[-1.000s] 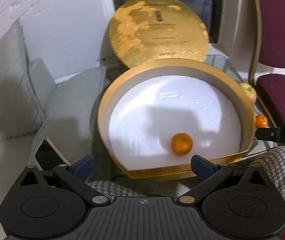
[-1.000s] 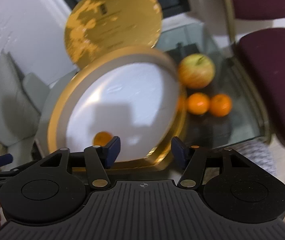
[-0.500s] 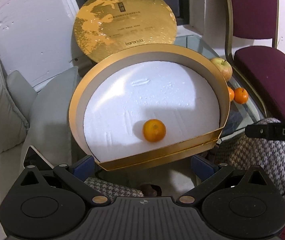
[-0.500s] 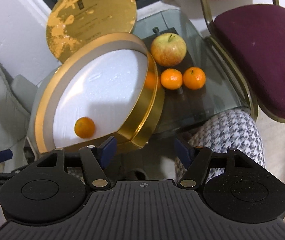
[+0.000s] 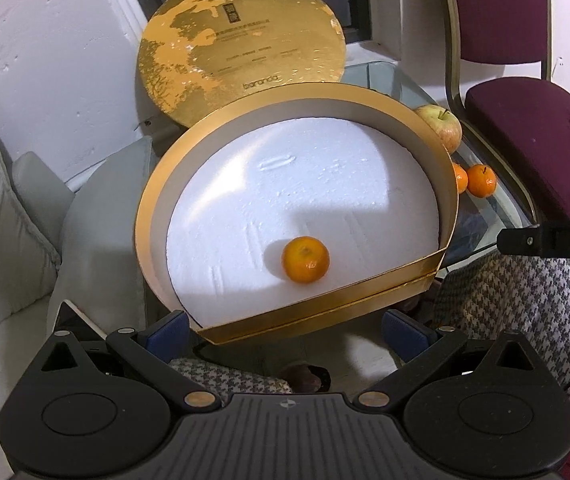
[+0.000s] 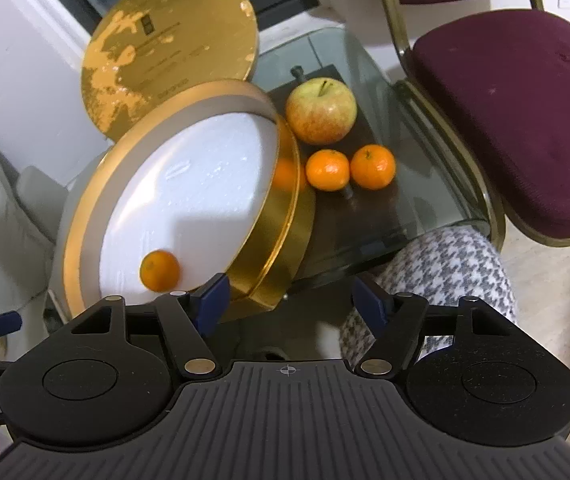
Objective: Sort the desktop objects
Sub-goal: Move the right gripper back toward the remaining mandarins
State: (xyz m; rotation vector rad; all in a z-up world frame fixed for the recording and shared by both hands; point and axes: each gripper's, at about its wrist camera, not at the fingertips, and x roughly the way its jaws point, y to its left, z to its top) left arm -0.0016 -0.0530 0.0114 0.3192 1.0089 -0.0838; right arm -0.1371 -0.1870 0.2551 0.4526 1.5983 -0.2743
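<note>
One small orange mandarin (image 5: 305,259) lies in the round gold foam-lined box (image 5: 153,216); beside the box, a yellow-red apple (image 6: 321,110) and two more mandarins (image 6: 351,169) await sorting. Both grippers (image 5: 285,326) (image 6: 290,303) gape, empty.

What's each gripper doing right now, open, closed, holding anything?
Left gripper: open, holding nothing, poised at the gold box's near rim.
Right gripper: open, holding nothing, by the glass table's near edge.
</note>
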